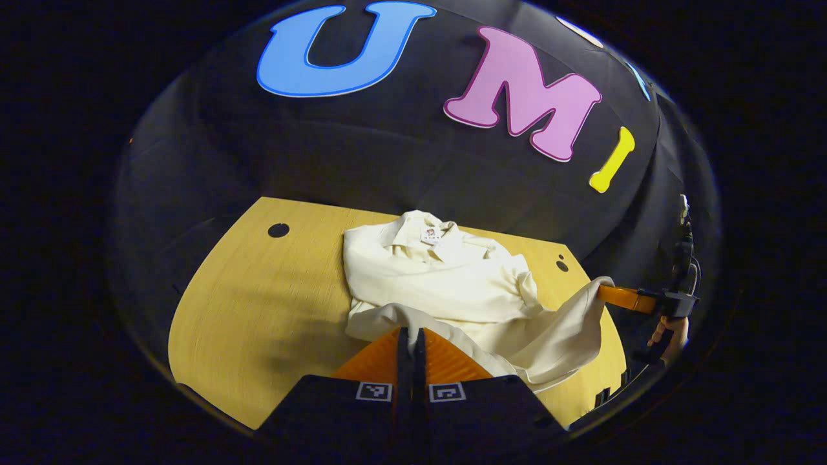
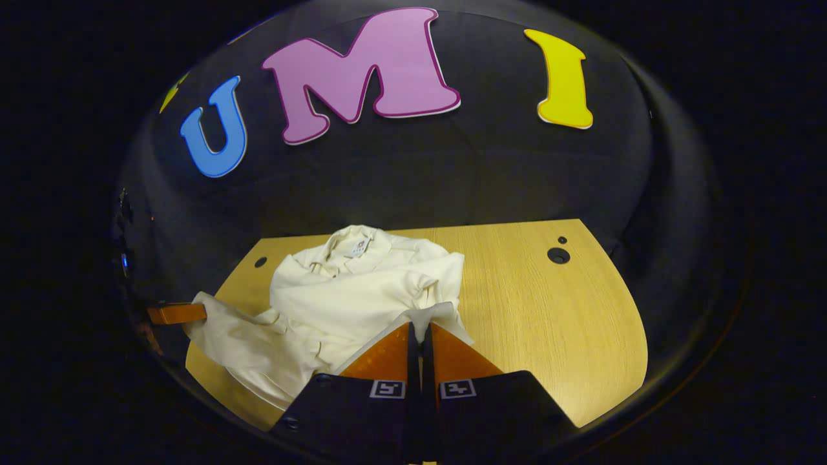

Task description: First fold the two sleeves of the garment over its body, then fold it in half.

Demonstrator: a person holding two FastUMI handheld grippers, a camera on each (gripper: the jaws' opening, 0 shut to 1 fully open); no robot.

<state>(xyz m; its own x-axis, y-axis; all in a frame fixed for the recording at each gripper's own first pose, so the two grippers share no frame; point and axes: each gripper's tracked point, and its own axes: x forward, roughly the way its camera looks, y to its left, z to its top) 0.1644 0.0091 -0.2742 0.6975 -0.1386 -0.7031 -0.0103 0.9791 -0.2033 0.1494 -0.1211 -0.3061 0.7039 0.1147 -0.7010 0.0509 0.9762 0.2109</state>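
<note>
A cream shirt [image 1: 446, 284] lies on the wooden table [image 1: 271, 303], collar at the far side, with its sleeves bunched over the body. My left gripper [image 1: 411, 332] is shut on the near hem at the shirt's left corner. In the left gripper view the right gripper [image 1: 604, 292] stands off to the right, shut on the other hem corner, which hangs lifted off the table. In the right gripper view the shirt [image 2: 349, 290] sits left of centre; my right gripper [image 2: 420, 328] pinches its near edge, and the left gripper [image 2: 197, 312] holds the far left corner.
A hand [image 1: 672, 329] holds the right gripper at the table's right edge. The table [image 2: 549, 310] has small round holes [image 2: 558, 255] near its far corners [image 1: 278, 230]. Bare wood lies on either side of the shirt. The black booth wall stands behind the table.
</note>
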